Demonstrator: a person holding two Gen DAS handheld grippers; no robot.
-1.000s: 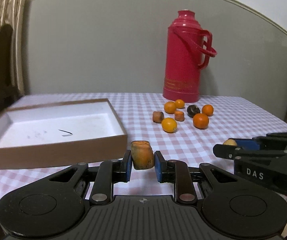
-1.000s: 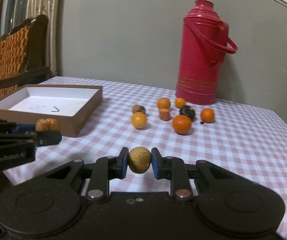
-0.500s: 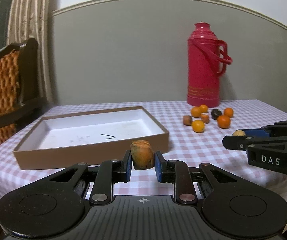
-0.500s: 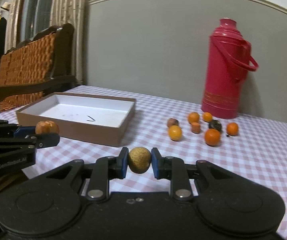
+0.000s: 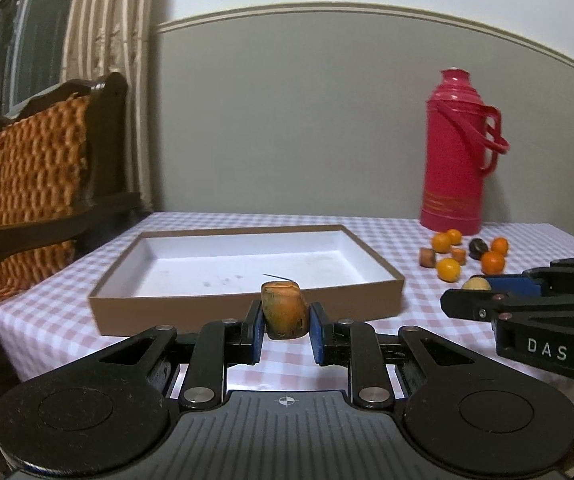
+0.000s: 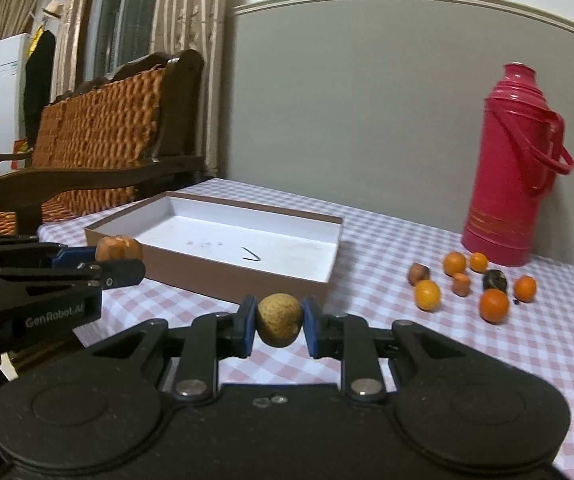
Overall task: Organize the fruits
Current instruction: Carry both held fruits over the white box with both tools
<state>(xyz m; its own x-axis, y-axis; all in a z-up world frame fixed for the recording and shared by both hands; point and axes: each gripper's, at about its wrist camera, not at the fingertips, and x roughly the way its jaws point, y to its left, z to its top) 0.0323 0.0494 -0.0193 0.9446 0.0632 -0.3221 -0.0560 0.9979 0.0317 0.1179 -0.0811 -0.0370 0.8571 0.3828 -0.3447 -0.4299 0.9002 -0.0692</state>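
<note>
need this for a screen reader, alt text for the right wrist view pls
The right gripper holds a round tan fruit in its jaws, short of an open brown box on a pink checked tablecloth. Loose oranges lie by a red thermos.

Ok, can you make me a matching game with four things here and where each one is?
Things:
1. carrot chunk
2. tan round fruit
3. box
4. red flask

Places:
A. standing behind the loose fruit
B. held in the left gripper
C. open on the checked cloth, no fruit inside
D. held in the right gripper

Pairs: 1-B, 2-D, 3-C, 4-A
</note>
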